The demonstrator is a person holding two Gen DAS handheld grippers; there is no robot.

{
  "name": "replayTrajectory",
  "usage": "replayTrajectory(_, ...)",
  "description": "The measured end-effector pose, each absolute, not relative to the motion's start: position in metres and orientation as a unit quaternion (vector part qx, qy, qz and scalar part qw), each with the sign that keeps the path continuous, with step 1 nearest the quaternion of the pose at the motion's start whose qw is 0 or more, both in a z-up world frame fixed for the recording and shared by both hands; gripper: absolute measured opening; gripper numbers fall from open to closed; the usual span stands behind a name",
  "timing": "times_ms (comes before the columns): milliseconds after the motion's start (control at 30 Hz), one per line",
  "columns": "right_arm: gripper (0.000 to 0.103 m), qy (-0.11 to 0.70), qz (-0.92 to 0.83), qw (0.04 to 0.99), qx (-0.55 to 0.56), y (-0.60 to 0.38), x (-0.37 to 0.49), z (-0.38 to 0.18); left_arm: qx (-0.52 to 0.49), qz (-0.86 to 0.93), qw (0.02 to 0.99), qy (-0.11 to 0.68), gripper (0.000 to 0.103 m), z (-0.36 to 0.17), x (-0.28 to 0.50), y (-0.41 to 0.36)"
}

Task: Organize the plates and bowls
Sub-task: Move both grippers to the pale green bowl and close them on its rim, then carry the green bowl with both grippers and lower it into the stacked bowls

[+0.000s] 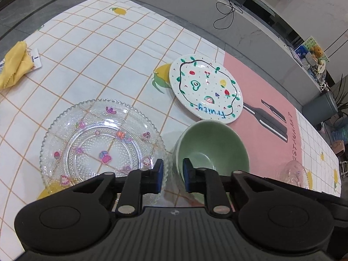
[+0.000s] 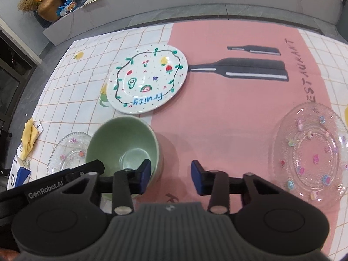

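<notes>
Left hand-held gripper [image 1: 173, 175] pinching green bowl [image 1: 212, 145] rim (bowl empty), right hand-held gripper [image 2: 170, 177] spread astride it.

Grey tile floor [image 1: 28, 10]; long marble ledge [image 2: 239, 0] behind; potted plant [image 1: 341, 100].

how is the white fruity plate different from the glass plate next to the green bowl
The white plate is opaque ceramic with a smooth rim, hand-drawn fruit and the word Fruity; the glass plate is clear, beaded, scallop-edged, with small coloured stickers. The white plate lies beyond the green bowl, the glass plate beside it. Both are round, empty, flat.
</notes>
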State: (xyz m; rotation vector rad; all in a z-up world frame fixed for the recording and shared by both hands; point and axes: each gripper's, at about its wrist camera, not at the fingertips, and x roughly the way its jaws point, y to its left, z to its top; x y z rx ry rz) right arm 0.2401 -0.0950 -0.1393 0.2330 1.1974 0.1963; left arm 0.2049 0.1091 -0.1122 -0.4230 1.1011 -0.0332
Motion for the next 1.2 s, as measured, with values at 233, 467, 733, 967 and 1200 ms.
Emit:
replayTrajectory(233, 0.008, 0.566, 0.111, 0.807, 0.128, -0.089, 0.242, -0.138, -0.195, -0.020, 0.832, 0.519, 0.010, -0.111, 0.205, 0.106)
replayTrajectory(467, 0.008, 0.565, 0.113, 0.807, 0.126, -0.087, 0.240, -0.136, -0.199, -0.014, 0.830, 0.521, 0.010, -0.108, 0.201, 0.109)
replayTrajectory(733, 0.008, 0.546, 0.127, 0.819, 0.121, -0.087, 0.223, -0.105, -0.205, -0.009, 0.842, 0.499, 0.010, -0.070, 0.179, 0.109)
replayTrajectory(967, 0.008, 0.529, 0.142, 0.826, 0.131, -0.100, 0.190, -0.066, -0.193, -0.012, 0.858, 0.475, 0.010, -0.027, 0.142, 0.098)
replayTrajectory(1200, 0.008, 0.513, 0.153, 0.834, 0.133, -0.115, 0.147, -0.032, -0.191, -0.017, 0.864, 0.465, 0.011, -0.001, 0.101, 0.086)
